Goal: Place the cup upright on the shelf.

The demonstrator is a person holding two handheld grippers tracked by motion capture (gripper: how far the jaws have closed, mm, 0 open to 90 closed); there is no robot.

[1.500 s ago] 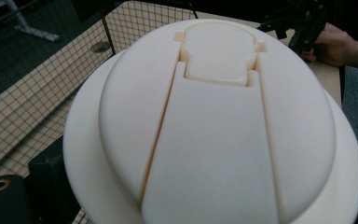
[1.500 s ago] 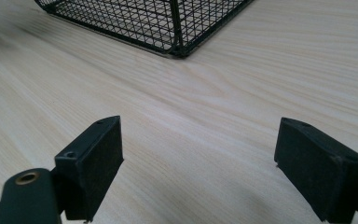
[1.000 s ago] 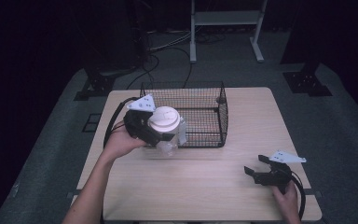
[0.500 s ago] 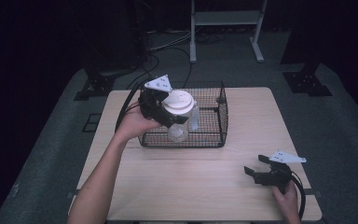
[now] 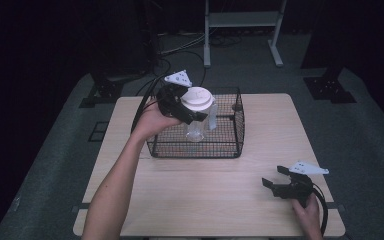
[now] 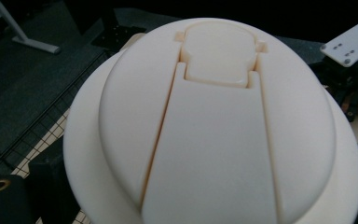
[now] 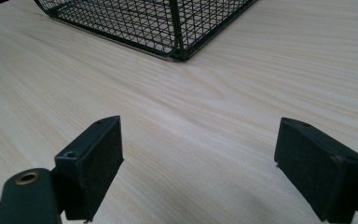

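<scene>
Pale wooden table (image 5: 220,195), dark grey carpet (image 5: 365,135), left claw (image 5: 192,116) gripping bottle (image 5: 198,112) over wire basket (image 5: 230,137), right claw (image 5: 276,179) open

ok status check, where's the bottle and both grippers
Left hand-held gripper shut on clear bottle below its cream lid, held over wire basket. Right hand-held gripper open, empty, low over table. Nothing in the way.

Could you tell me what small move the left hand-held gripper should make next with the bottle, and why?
Probably lower it straight down. The left hand-held gripper grips the clear bottle just under its cream lid, upright over the wire basket, with its lower part already inside the walls. Whether its base touches the basket floor cannot be told, so a gentle descent before opening seems safest. The right hand-held gripper rests open on the table.
</scene>
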